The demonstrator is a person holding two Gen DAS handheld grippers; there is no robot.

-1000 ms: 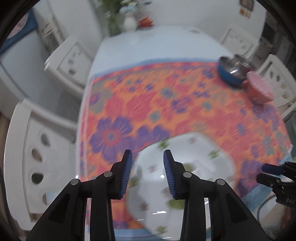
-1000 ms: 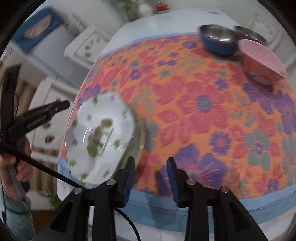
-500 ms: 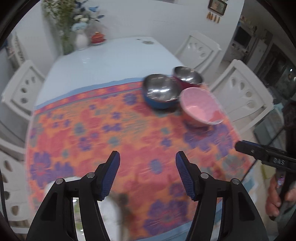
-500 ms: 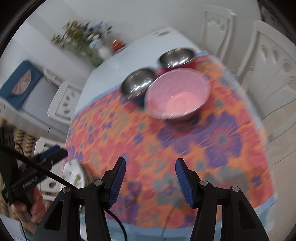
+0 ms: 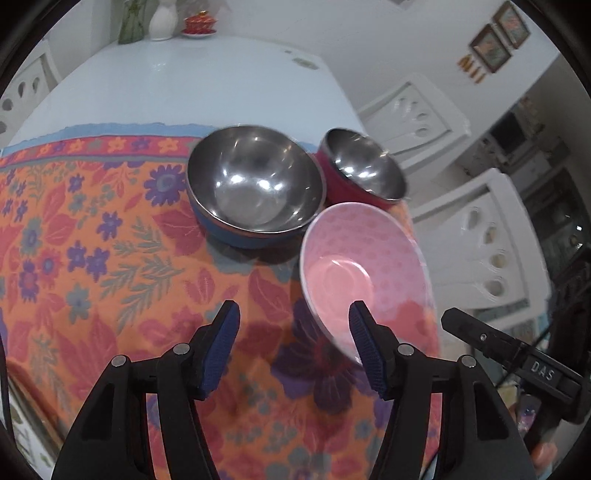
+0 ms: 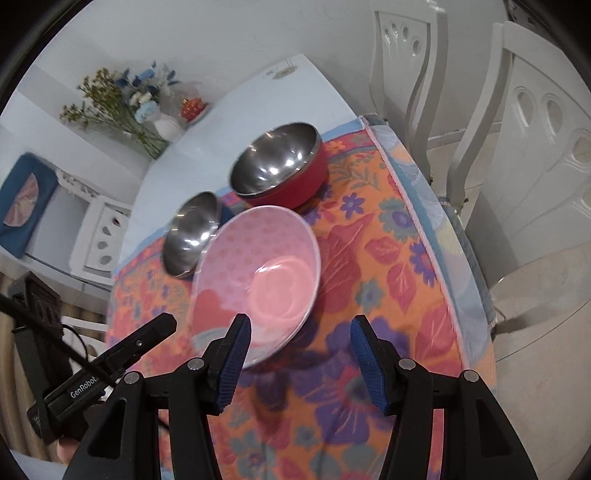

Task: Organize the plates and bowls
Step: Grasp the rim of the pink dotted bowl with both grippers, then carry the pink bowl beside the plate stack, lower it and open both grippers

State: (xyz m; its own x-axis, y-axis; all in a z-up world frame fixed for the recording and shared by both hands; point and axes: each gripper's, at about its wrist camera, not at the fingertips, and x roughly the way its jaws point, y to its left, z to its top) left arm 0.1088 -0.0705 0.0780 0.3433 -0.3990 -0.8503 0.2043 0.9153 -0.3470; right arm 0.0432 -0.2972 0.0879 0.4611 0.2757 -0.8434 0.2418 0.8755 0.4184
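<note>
A pink bowl point(image 5: 364, 273) stands on the flowered cloth, also in the right wrist view point(image 6: 258, 280). Behind it are a steel bowl with a blue outside point(image 5: 255, 188), also seen from the right wrist point(image 6: 192, 236), and a steel bowl with a red outside point(image 5: 360, 171), also seen from the right wrist point(image 6: 280, 166). My left gripper point(image 5: 295, 347) is open and empty, its right finger near the pink bowl's near rim. My right gripper point(image 6: 299, 358) is open and empty, just in front of the pink bowl. The plate is out of view.
The flowered cloth point(image 5: 92, 240) covers the near part of a white table point(image 5: 184, 81). White chairs point(image 6: 535, 147) stand along the table's right side. A vase of flowers point(image 6: 147, 110) and a small red dish point(image 5: 199, 26) stand at the far end.
Both grippers have swung away from the white plate toward the three bowls and have come closer to the pink bowl. Both jaws have opened wider.
</note>
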